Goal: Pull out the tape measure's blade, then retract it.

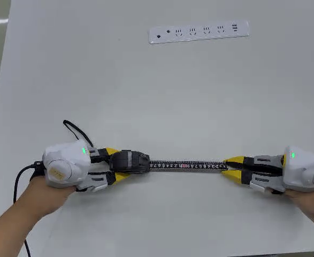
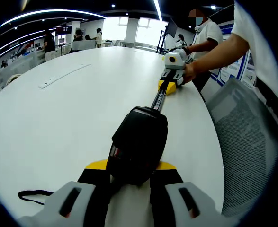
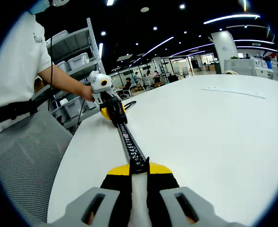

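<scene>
Near the table's (image 1: 146,80) front edge, my left gripper (image 1: 115,163) clamps the hard, compact tape measure (image 1: 130,161) while my right gripper (image 1: 227,167) pinches the tip of its thin, springy blade (image 1: 186,165), stretched between them and likely to snap back if let go.

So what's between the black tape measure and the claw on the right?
The pulled-out blade, stretched from the tape measure to the right claw, seen in the head view.
</scene>
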A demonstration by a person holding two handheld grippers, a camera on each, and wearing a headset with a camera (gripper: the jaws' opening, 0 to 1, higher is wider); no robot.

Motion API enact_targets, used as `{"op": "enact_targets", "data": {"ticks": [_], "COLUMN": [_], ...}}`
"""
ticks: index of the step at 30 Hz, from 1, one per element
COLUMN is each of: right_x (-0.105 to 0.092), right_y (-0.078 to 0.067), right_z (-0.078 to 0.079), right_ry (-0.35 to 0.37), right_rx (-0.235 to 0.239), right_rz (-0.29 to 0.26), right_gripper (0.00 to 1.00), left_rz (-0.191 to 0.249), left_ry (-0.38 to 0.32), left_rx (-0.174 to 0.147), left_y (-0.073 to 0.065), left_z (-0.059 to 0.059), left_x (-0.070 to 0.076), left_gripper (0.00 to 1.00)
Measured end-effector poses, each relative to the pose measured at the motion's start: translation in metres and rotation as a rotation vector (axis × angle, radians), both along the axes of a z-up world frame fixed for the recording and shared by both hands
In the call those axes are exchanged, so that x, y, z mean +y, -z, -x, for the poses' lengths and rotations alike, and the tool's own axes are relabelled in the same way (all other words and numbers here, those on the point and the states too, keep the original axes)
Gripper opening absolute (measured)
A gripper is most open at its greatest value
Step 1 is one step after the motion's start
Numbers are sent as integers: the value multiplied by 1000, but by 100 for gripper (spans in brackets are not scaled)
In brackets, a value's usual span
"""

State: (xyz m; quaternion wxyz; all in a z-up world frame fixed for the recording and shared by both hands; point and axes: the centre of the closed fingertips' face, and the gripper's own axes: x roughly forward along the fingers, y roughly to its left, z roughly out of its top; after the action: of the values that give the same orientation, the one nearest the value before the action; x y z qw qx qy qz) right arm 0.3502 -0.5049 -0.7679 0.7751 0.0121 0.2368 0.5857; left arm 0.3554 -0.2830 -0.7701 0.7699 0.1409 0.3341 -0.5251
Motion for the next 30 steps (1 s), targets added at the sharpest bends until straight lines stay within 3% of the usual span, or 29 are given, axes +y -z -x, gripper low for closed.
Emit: {"op": "enact_targets", "data": {"ticks": [30], "right_x": [-27], "right_y": [-3], "right_z": [0], "right_ry": [42], "right_rx": [20], "right_rz": [1], "right_gripper": [7], "left_rz": [4], "left_ry": [0], "left_rx": [0], "left_y": [-2], "left_z": [1], "left_x": [-2], "left_gripper": [28]}}
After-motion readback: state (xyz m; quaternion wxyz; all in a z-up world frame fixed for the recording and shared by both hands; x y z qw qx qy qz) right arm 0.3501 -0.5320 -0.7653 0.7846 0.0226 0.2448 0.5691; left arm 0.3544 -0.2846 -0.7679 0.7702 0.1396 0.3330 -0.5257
